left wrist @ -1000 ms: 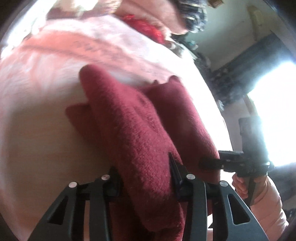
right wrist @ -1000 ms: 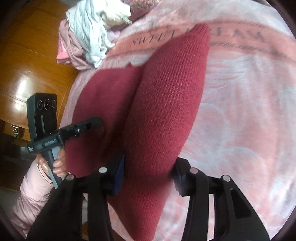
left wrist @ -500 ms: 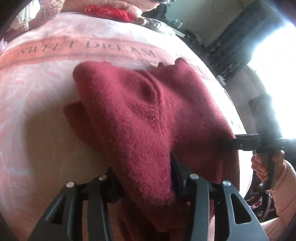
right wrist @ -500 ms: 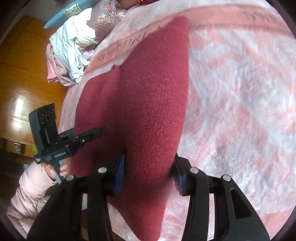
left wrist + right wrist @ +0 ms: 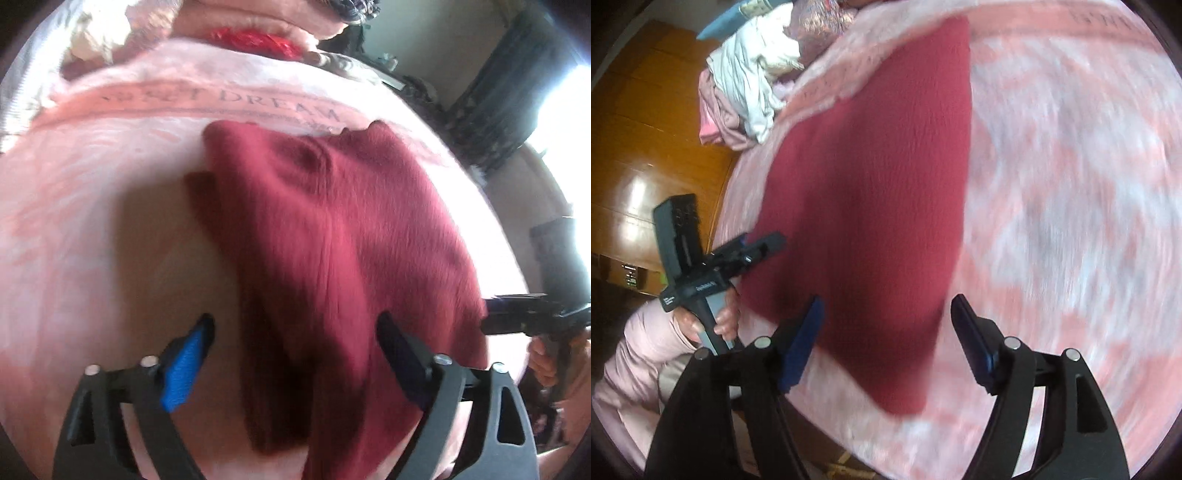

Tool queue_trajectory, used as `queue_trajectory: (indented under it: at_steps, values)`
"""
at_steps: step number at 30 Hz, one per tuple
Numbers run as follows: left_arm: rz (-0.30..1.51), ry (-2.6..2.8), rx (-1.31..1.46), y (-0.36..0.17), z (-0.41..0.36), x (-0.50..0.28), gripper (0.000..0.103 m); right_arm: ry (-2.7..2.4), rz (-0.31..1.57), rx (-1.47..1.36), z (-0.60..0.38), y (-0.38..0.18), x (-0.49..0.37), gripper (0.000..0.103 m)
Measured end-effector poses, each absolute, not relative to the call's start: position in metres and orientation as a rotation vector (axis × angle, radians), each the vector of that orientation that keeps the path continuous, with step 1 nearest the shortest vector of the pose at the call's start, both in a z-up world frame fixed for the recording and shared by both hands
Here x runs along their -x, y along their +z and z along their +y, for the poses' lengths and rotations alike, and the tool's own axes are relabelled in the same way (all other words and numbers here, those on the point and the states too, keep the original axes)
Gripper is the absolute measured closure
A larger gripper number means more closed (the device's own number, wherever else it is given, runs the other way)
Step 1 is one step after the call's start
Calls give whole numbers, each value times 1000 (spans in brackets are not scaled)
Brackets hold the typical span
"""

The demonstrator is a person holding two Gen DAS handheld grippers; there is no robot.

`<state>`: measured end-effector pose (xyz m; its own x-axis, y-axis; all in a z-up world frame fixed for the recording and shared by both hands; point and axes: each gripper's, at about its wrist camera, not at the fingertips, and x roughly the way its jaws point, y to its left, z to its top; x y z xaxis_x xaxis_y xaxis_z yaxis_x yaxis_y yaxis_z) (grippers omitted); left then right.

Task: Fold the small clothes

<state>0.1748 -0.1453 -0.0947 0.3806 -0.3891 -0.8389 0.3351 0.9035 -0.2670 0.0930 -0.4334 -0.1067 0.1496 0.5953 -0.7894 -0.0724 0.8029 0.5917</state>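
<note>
Spreading jaws: both tools have just been opening, and neither presses on cloth now.
Left gripper [image 5: 295, 325]: jaws wide apart; a fold of the dark red knitted garment [image 5: 332, 240] lies between them, and the blue pad [image 5: 183, 369] stands clear of it on the bare side. The opposite finger sits at the cloth's edge; whether it touches is unclear.
Right gripper [image 5: 886, 314]: jaws apart, hovering over the near corner of the dark red knitted garment [image 5: 879, 206], with gaps visible on both sides.
Garment: spread ahead of both tools on the pink "SWEET DREAM" blanket [image 5: 92, 206], folded over itself, tapering toward the far end.
Beside the right gripper: the left one [image 5: 757, 251], gripped by a hand [image 5: 720, 321] in a pale pink sleeve.
Further off: a heap of white and pink clothes [image 5: 746, 85] at the blanket's far edge, wooden floor [image 5: 646, 158] beyond.
</note>
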Motion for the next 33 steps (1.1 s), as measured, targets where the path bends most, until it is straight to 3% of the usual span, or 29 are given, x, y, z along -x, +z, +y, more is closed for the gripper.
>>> queue_trajectory:
  at_steps: [2,5,6,7,8,10,18,33]
  values:
    - [1094,-447,24,-100,-144,-160,12,504,1377,-490,-433,-118,-81,33]
    - [1091,-425,37,-103,-139,-150,15,504,1392,-515,-433,-130,-71,62]
    - [1099,-431,50,-105,-138,-151,27,520,1389,-551,-435,-132,-70,76]
    - [1109,-438,59,-106,-138,-153,34,522,1381,-551,-436,-130,-69,79]
    - [1116,-449,62,-107,-138,-153,44,530,1370,-533,-435,-127,-68,80]
    - [1103,-457,47,-105,-142,-152,50,555,1342,-510,-434,-118,-66,82]
    - [1031,-431,-58,-113,-155,-135,42,526,1371,-560,-441,-144,-66,83]
    - [1012,-422,-35,-120,-143,-126,40,513,1373,-552,-435,-150,-68,83]
